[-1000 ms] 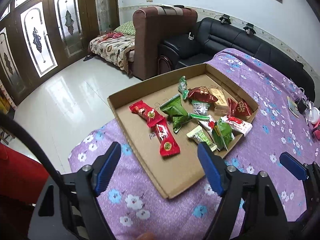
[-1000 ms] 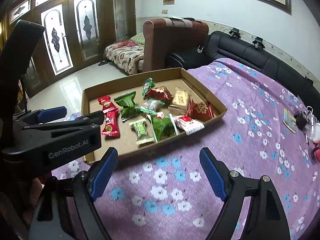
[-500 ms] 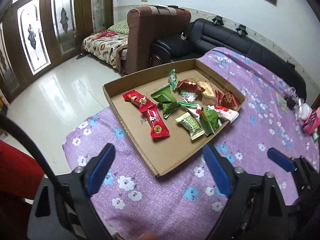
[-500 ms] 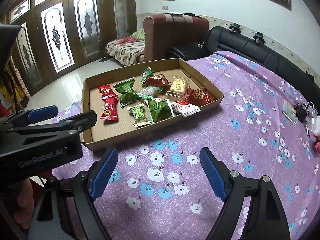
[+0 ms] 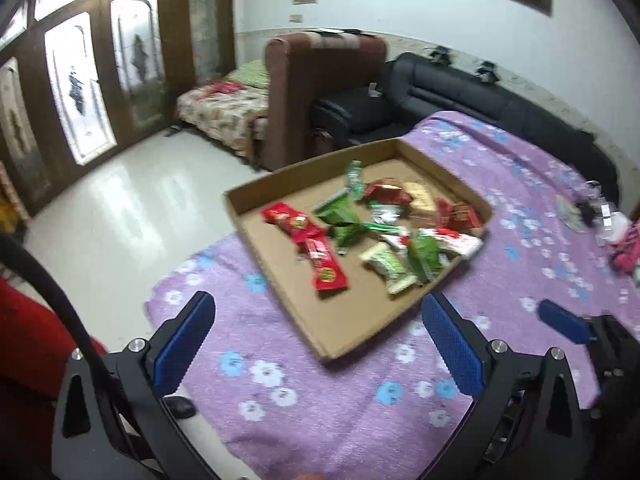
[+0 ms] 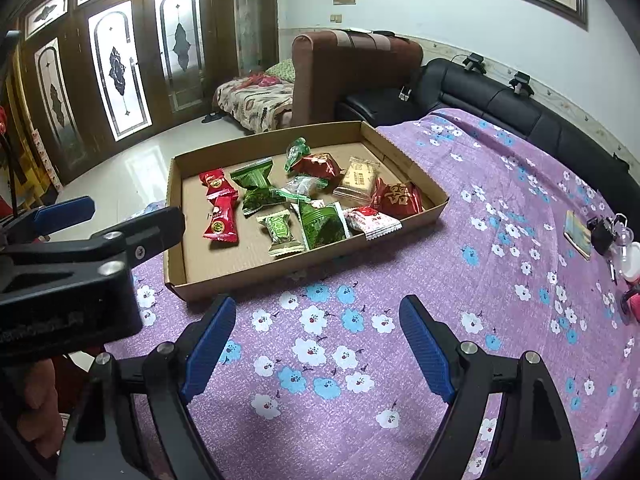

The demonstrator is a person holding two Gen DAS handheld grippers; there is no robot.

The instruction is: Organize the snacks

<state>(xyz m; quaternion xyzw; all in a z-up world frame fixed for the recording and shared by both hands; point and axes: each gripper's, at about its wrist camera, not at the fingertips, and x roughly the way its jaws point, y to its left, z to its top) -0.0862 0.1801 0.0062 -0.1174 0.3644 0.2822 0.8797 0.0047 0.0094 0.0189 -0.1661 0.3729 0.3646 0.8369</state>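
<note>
You face dark wooden doors with arched frosted panes (image 6: 116, 68) at upper left, glossy pale floor (image 6: 132, 160) below them, brown armchair (image 6: 352, 76) centre, black sofa (image 6: 492, 104) along the white wall (image 6: 460, 20) upper right.

Snacks (image 6: 304, 204) lie in a box (image 6: 176, 256) on a table (image 6: 500, 280), a sofa (image 6: 500, 104) behind, keys (image 6: 608, 232) at right.

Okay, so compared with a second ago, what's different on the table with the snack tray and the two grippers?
The left gripper has pulled back from the cardboard tray, which now sits farther off and smaller in its view. Its jaws are opening, with nothing between them. Nothing was picked up or let go. The right gripper hangs open over the purple cloth as before, and the snacks lie in the tray in the same spots.
</note>
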